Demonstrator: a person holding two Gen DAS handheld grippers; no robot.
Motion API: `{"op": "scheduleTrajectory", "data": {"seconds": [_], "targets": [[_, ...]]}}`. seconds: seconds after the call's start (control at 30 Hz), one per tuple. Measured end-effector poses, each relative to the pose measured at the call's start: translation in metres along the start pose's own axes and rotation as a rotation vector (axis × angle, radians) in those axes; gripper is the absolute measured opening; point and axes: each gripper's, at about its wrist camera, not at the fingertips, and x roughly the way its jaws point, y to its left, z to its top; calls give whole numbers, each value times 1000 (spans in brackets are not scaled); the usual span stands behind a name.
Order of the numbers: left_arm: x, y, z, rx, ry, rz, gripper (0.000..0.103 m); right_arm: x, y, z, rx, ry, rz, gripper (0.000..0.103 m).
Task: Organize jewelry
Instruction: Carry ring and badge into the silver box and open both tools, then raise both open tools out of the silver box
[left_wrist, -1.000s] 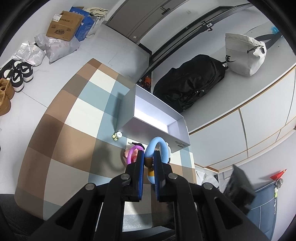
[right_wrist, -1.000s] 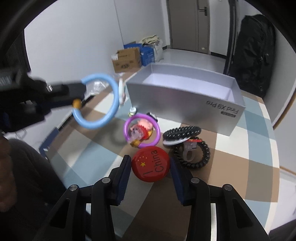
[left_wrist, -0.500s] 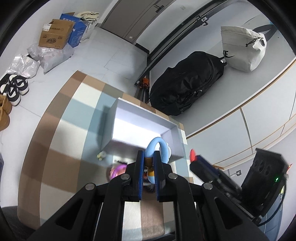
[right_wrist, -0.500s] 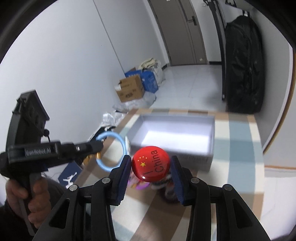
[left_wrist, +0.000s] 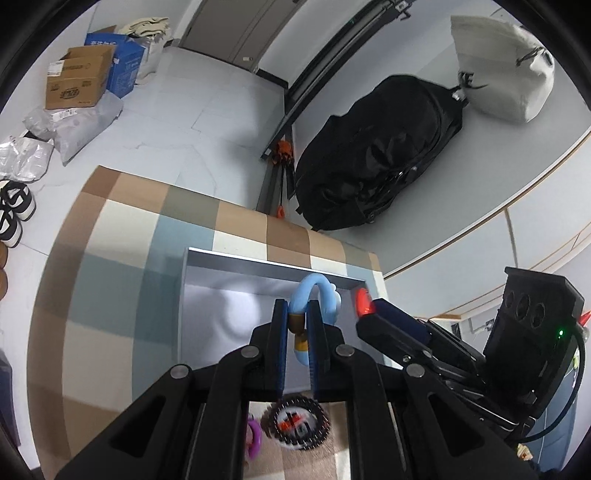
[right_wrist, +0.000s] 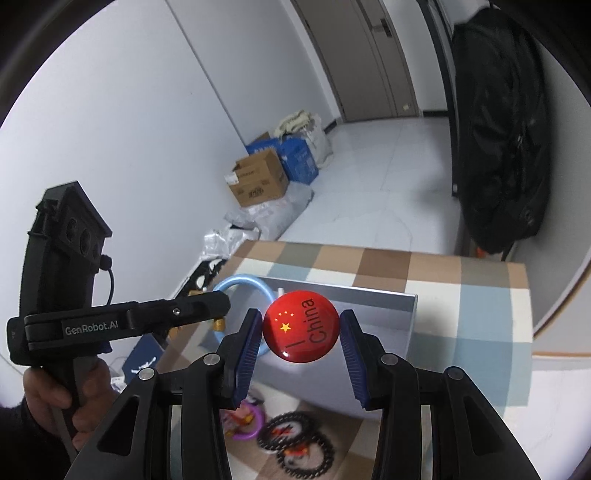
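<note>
My left gripper is shut on a light blue ring bracelet and holds it over the open grey box; the bracelet and the left gripper also show in the right wrist view. My right gripper is shut on a round red China badge, held above the box; the badge shows as a red edge in the left wrist view. Black coiled hair ties and a purple ring lie on the checked tablecloth before the box.
The box stands on a table with a brown, blue and cream checked cloth. Beyond the table, a black backpack leans at the wall, and cardboard boxes, bags and shoes sit on the floor.
Both grippers have risen and moved forward over the box, each still holding its item. The hair ties and purple ring now lie below and behind the fingers.
</note>
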Motion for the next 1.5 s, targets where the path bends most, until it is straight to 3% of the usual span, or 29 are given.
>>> {"op": "scheduleTrajectory", "data": {"seconds": [0.3, 0.53, 0.6, 0.67, 0.7, 0.77, 0.8, 0.9, 1.27, 1.4, 1.5], "targets": [[17, 11, 2, 2, 41, 44, 6, 26, -28, 1, 67, 60, 0, 42], [19, 9, 5, -6, 52, 30, 6, 29, -32, -1, 95, 62, 17, 42], [19, 9, 8, -6, 56, 25, 16, 29, -31, 1, 86, 62, 23, 43], [17, 10, 10, -16, 61, -9, 41, 27, -30, 1, 72, 47, 21, 44], [15, 11, 10, -23, 52, -24, 46, 25, -29, 2, 70, 40, 18, 47], [10, 12, 9, -36, 37, -53, 64, 18, -30, 2, 73, 14, 24, 65], [7, 12, 9, -40, 33, -62, 65, 13, -30, 2, 69, -8, 28, 75], [2, 11, 6, -32, 27, -61, 65, -5, -28, 0, 49, -74, 11, 85], [-20, -13, -14, 44, -23, 67, 65, -26, -25, -8, 42, -145, -35, 103], [-34, -19, -26, 73, -65, 150, 66, -39, -19, -13, 8, -173, -40, 103], [-44, -20, -39, 82, -99, 202, 75, -45, -16, -20, 5, -167, -48, 103]]}}
